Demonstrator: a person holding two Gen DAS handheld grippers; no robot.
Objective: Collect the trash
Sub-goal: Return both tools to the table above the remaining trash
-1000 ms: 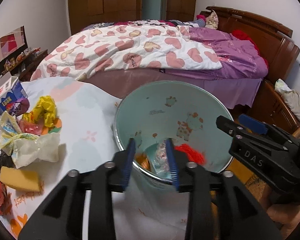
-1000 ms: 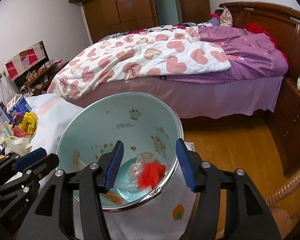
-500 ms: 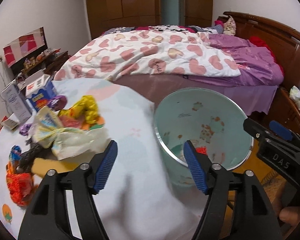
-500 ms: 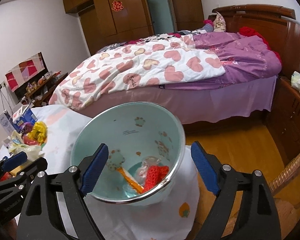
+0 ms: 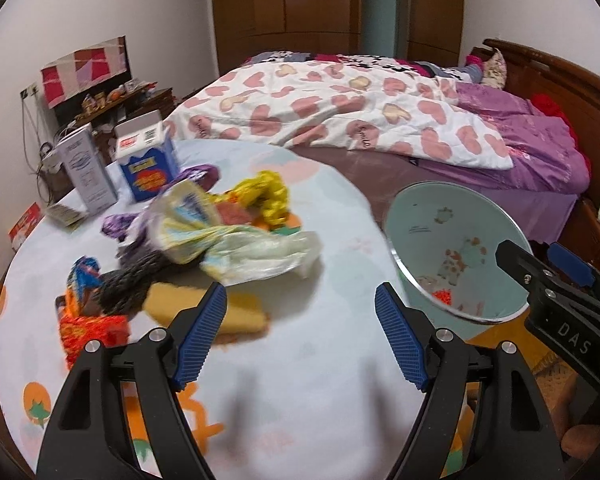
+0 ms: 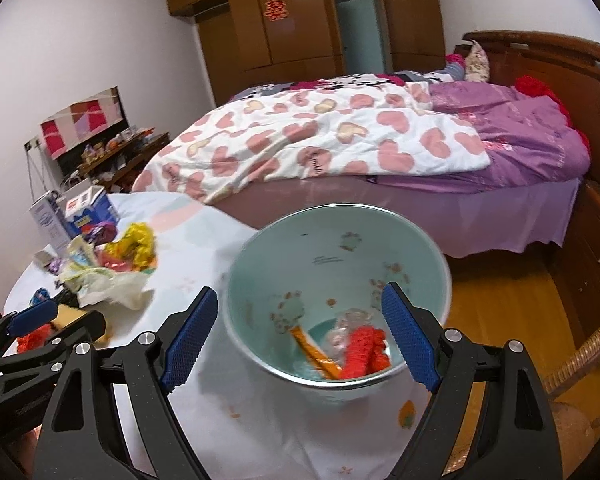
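the trash pile (image 5: 204, 240) lies on the left part of the round table (image 5: 324, 376), well apart from the pale green bin (image 6: 336, 248) that stands just beside the table's right edge. in the pile are a crumpled pale plastic bag (image 5: 256, 248), a yellow wrapper (image 5: 270, 194), a yellow sponge (image 5: 208, 308) nearest the camera, a red-orange wrapper (image 5: 92, 328) and purple scraps. the bin already holds a red crumpled piece (image 6: 366, 350), an orange stick-like wrapper (image 6: 316, 352) and clear film, so part of the job looks done, yet most of the litter is not yet collected. the left gripper (image 5: 300, 340) and the right gripper (image 6: 300, 344) have both just been opening; both now stand released with nothing between the jaws. two cartons (image 5: 116, 164) stand at the table's far left; whether they count as trash i cannot tell
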